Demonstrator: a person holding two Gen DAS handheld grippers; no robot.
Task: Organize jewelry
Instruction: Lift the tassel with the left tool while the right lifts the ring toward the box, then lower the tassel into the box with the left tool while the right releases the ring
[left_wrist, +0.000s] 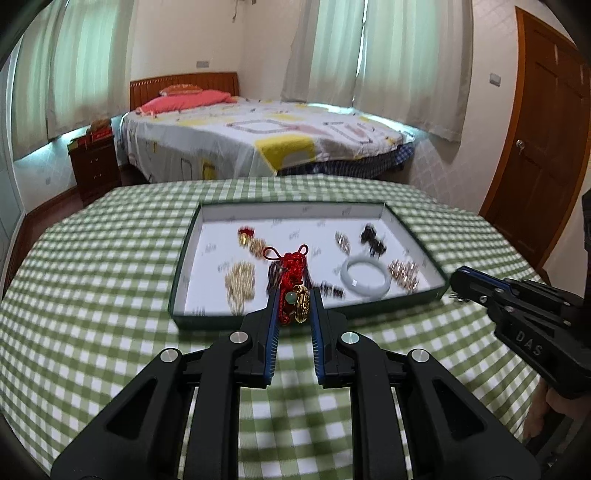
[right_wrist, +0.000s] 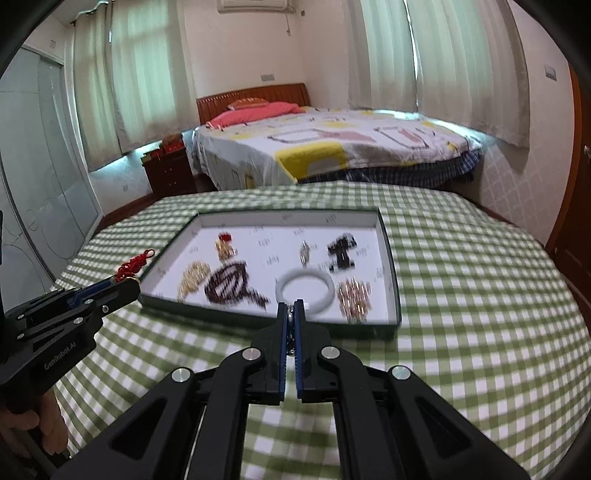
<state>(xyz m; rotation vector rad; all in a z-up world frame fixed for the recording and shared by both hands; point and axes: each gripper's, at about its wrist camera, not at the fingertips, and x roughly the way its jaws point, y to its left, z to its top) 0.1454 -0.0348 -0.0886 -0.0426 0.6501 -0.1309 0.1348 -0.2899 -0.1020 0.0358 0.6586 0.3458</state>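
Note:
My left gripper (left_wrist: 294, 293) is shut on a red knot charm (left_wrist: 290, 284) with a gold pendant and a green bead, held just above the near rim of the dark green tray (left_wrist: 181, 254). In the right wrist view the red knot charm (right_wrist: 131, 266) sticks out past the left gripper (right_wrist: 129, 286). My right gripper (right_wrist: 291, 306) is shut on a small silvery piece (right_wrist: 291, 332), hard to make out, over the tray's near rim (right_wrist: 207, 312). The same silvery piece (left_wrist: 458, 297) dangles under the right gripper (left_wrist: 456, 275) beside the tray's right corner.
The white-lined tray holds a pale bangle (right_wrist: 304, 286), a gold chain heap (left_wrist: 240, 282), dark beads (right_wrist: 227, 284), a rose-gold piece (right_wrist: 354, 295) and a black item (right_wrist: 341, 253). A green checked cloth (left_wrist: 92, 277) covers the table. A bed (left_wrist: 258, 136) stands beyond.

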